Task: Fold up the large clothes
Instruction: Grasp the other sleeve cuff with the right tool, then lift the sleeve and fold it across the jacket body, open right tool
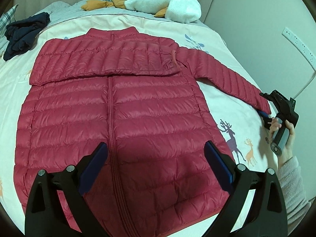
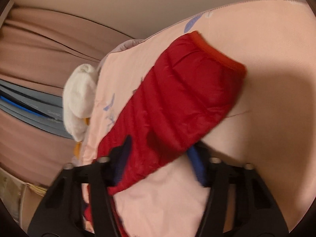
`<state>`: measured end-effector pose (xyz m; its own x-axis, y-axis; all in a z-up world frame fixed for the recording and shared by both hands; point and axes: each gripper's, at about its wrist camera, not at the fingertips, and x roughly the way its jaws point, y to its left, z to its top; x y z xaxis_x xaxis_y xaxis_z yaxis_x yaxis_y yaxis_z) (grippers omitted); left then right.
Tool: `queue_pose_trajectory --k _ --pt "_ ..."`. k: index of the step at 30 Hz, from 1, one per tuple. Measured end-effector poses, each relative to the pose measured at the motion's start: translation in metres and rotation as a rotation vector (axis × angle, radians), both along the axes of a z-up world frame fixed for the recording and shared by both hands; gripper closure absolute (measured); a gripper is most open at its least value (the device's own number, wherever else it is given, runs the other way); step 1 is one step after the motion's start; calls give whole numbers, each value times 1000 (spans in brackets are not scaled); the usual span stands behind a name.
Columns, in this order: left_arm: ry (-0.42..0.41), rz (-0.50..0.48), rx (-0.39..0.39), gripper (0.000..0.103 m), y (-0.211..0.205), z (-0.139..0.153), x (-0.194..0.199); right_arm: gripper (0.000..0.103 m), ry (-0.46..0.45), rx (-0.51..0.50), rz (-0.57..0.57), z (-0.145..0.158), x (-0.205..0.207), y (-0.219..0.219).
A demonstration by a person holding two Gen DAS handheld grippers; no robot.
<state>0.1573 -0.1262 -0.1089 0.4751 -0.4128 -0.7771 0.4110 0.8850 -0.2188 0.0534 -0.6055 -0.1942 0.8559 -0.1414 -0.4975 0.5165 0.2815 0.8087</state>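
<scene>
A red quilted jacket (image 1: 138, 108) lies front up on the bed, zipped, with one sleeve folded across its chest. The other sleeve (image 1: 227, 73) stretches out to the right. My left gripper (image 1: 156, 144) hovers open above the jacket's lower half, one finger on each side of the zip, holding nothing. Out at the sleeve's cuff end sits my right gripper (image 1: 263, 104), held by a hand (image 1: 284, 138). In the right wrist view the sleeve (image 2: 187, 90) fills the gap of the right gripper (image 2: 160, 144), both blue pads against it, and the cuff (image 2: 221, 49) points away.
The pale pink sheet (image 1: 227, 102) with deer prints covers the bed. A white plush toy (image 1: 164, 2) lies at the head end, a heap of dark navy clothes (image 1: 23, 33) at the far left. A wall with a socket strip (image 1: 298, 43) runs close along the right.
</scene>
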Motion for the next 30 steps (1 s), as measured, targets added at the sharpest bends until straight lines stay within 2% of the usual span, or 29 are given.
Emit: queue_pose_trajectory --k 2,5,8,15,22,30 --pt "-5 -4 10 5 -1 -1 0 82 41 -31 -5 -1 0 -1" --pt "-7 -6 17 5 0 -2 1 93 58 -47 -26 -5 -4 -3" --pt "1 1 11 5 2 -3 4 97 77 -87 -48 -2 -8 -1" --pt "3 3 4 5 5 -4 4 99 63 -249 -11 40 -8 20" --pt "17 3 -23 5 11 -6 0 99 3 -442 67 106 2 63" --pt "16 25 -57 5 32 -1 -6 99 -76 -567 164 156 11 120"
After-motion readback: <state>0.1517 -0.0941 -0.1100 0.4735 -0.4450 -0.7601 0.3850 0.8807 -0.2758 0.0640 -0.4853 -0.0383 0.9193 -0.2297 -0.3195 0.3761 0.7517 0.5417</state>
